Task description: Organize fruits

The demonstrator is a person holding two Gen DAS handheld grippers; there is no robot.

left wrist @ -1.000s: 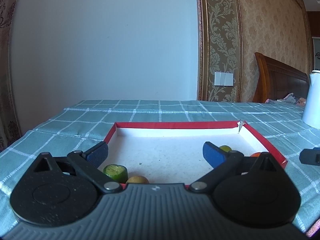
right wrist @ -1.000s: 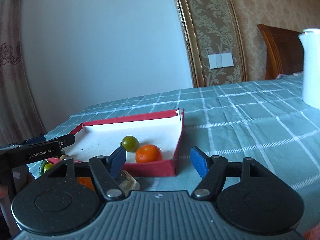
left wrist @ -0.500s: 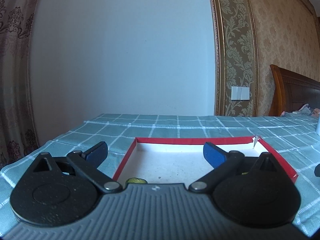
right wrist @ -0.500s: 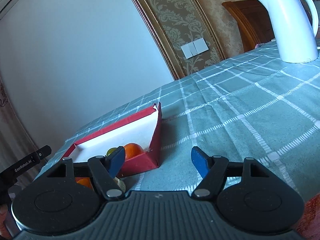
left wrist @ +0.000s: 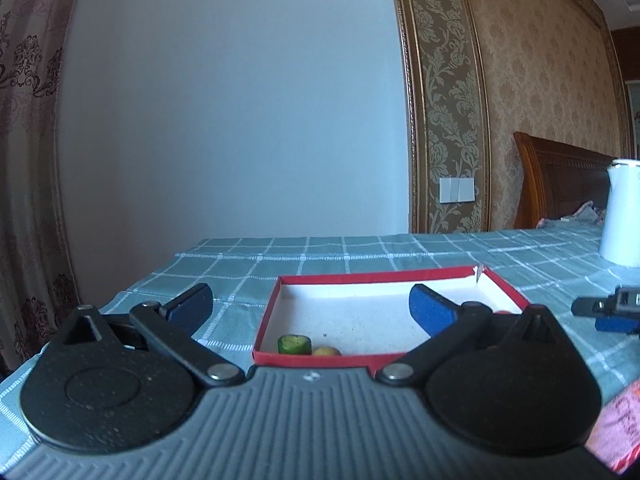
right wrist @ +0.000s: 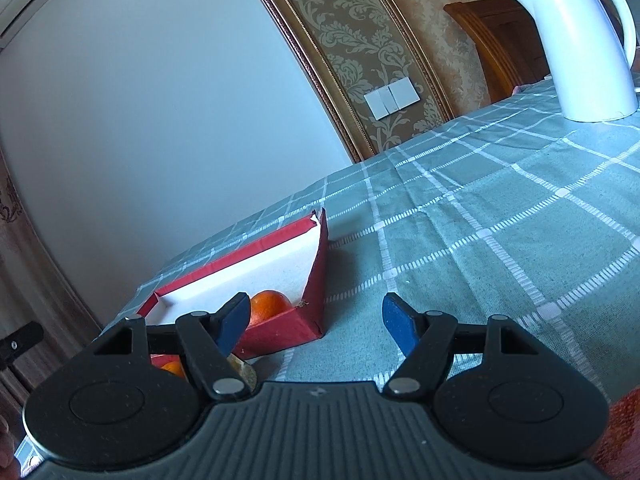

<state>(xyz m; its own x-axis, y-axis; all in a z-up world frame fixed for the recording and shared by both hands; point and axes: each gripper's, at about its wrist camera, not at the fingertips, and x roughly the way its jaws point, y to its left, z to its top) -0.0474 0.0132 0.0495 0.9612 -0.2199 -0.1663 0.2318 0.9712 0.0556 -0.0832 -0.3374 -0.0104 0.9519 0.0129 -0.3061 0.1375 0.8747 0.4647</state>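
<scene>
A red box with a white inside (left wrist: 360,280) sits on the checked tablecloth. In the left wrist view it holds a green fruit piece (left wrist: 294,344) and a yellowish fruit (left wrist: 326,351) at its near wall. My left gripper (left wrist: 310,306) is open and empty, just short of the box's near edge. In the right wrist view the box (right wrist: 304,320) holds an orange (right wrist: 270,303). My right gripper (right wrist: 316,320) is open and empty, at the box's near right corner. Another orange (right wrist: 173,368) and a pale object (right wrist: 244,370) lie beside its left finger.
A white electric kettle (right wrist: 580,40) stands at the back right of the table, and also shows in the left wrist view (left wrist: 622,212). The right gripper's fingertip (left wrist: 608,308) shows at the right edge. The wall lies behind the table's far edge.
My left gripper has pulled back from over the box and now sits before its near wall. My right gripper has tilted and swung right, bringing the kettle into view. Both stay open.
</scene>
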